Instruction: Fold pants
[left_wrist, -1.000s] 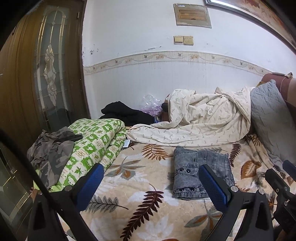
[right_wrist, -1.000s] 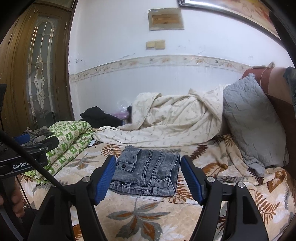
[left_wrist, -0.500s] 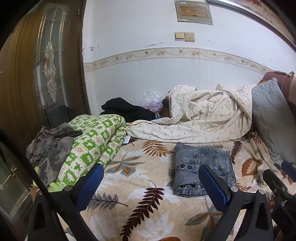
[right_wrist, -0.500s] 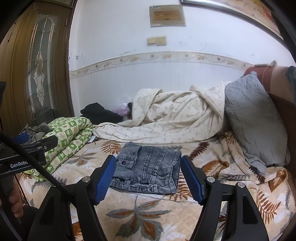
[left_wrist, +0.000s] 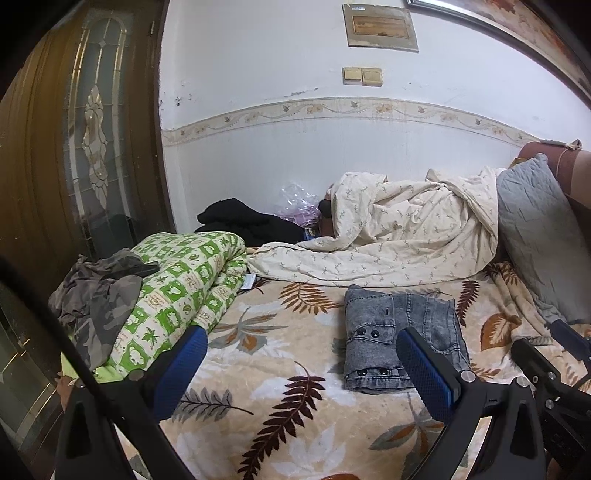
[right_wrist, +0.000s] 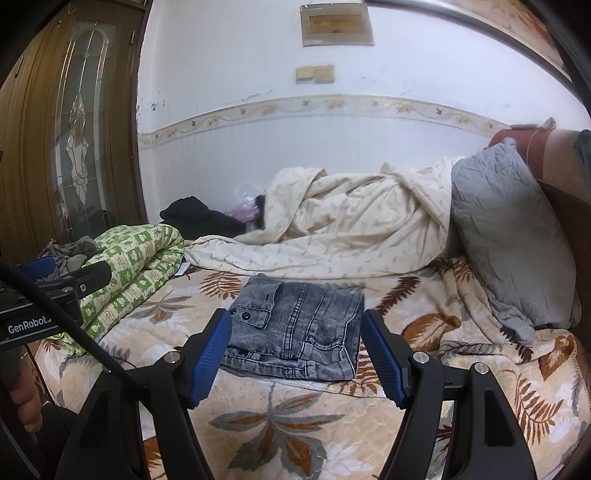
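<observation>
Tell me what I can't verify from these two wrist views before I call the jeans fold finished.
- Folded jeans: in the left wrist view, the left gripper's right finger covers the near right corner.
- Jeans, right wrist view: the underside layers are hidden by the top fold; the right gripper's left finger overlaps the near left edge.
- Dark item behind the cream duvet: mostly hidden, unidentifiable.
- Small packet by the green quilt: too small to read.
</observation>
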